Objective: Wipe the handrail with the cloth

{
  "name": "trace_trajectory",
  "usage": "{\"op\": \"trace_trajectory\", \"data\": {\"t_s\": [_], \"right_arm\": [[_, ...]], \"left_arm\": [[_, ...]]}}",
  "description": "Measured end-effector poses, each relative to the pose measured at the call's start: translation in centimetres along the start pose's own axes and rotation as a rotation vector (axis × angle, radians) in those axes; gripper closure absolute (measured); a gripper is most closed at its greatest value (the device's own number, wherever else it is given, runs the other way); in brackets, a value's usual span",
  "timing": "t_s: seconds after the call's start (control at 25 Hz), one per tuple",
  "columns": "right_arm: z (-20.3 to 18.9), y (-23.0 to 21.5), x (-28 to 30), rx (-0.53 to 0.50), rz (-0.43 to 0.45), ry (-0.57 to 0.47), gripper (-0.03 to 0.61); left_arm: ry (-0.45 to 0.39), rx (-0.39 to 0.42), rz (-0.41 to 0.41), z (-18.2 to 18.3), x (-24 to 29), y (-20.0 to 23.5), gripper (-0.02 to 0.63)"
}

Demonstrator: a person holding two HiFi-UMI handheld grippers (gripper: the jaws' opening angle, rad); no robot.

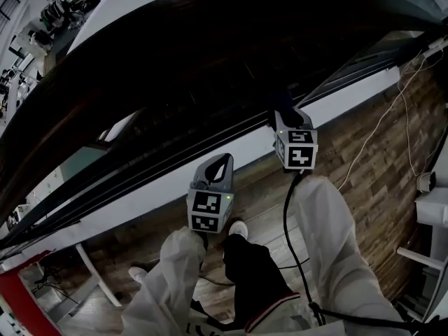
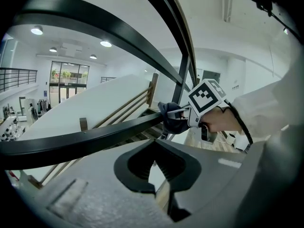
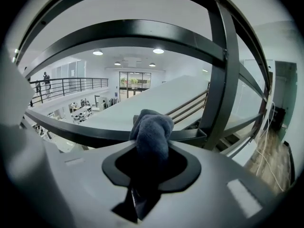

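While gripping the cloth [image 3: 152, 132] tight in the right tool [image 3: 142, 194], wadded smack against the handrail [image 3: 80, 132], probably just gotta slide sideways along the handrail's length, keeping the left tool [image 2: 161, 194], pinched shut on nothing, just short of the handrail.

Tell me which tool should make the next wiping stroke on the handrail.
Right. The right tool grips the cloth against the handrail; the left tool is shut and empty.
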State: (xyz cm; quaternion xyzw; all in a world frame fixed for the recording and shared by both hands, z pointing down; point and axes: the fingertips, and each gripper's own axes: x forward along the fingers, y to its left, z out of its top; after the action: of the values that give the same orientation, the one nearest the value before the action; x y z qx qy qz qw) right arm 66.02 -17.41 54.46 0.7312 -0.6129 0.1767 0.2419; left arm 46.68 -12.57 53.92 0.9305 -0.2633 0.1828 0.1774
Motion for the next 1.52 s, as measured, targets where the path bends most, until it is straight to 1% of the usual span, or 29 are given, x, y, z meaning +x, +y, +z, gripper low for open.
{"op": "trace_trajectory", "data": {"t_s": [0.12,0.24,0.32,0.44,0.6,0.68,0.76,0.88,1.04,1.24,1.36,1.52], "right_arm": [[0.0,-0.5,0.0,-0.088,0.036,0.002,0.483],[-0.1,-1.8,0.2,-0.12,0.047,0.007,0.483],[-0.1,-3.6,0.4,-0.125,0.018,0.01,0.483],[-0.2,-7.0,1.0,-0.1,-0.046,0.022,0.483],[0.2,-10.6,0.8,-0.109,-0.092,0.05,0.485],[0.6,-11.1,0.3,-0.124,-0.1,0.055,0.485],[1.3,-10.0,-0.6,-0.123,-0.112,0.052,0.485],[2.1,-5.6,-2.2,-0.127,-0.109,0.049,0.486],[3.4,3.6,-4.2,-0.145,-0.052,0.031,0.485],[5.3,17.6,-6.1,-0.194,0.092,0.026,0.485],[6.0,26.5,-8.1,-0.208,0.179,0.014,0.486],[5.8,38.3,-10.9,-0.276,0.329,0.023,0.485]], "left_arm": [[0.011,0.022,-0.015,0.0,0.6,-0.8,0.612],[0.019,0.033,-0.017,0.0,1.3,-1.2,0.612],[0.02,0.033,-0.021,0.1,1.6,-1.6,0.612],[0.026,0.036,-0.03,-0.4,1.4,-2.0,0.612],[0.037,0.045,-0.034,-1.1,0.2,-2.3,0.612],[0.028,0.046,-0.03,-1.1,-1.0,-2.0,0.612],[0.019,0.04,-0.014,-1.2,-2.7,-1.0,0.612],[0.008,0.014,0.021,-1.4,-6.5,1.4,0.612],[-0.005,-0.013,0.08,-1.6,-12.4,5.5,0.612],[0.003,-0.031,0.168,-2.7,-21.7,11.6,0.612],[0.019,-0.041,0.238,-4.5,-28.3,16.0,0.612],[0.026,-0.084,0.33,-6.8,-36.1,21.1,0.612]]}}
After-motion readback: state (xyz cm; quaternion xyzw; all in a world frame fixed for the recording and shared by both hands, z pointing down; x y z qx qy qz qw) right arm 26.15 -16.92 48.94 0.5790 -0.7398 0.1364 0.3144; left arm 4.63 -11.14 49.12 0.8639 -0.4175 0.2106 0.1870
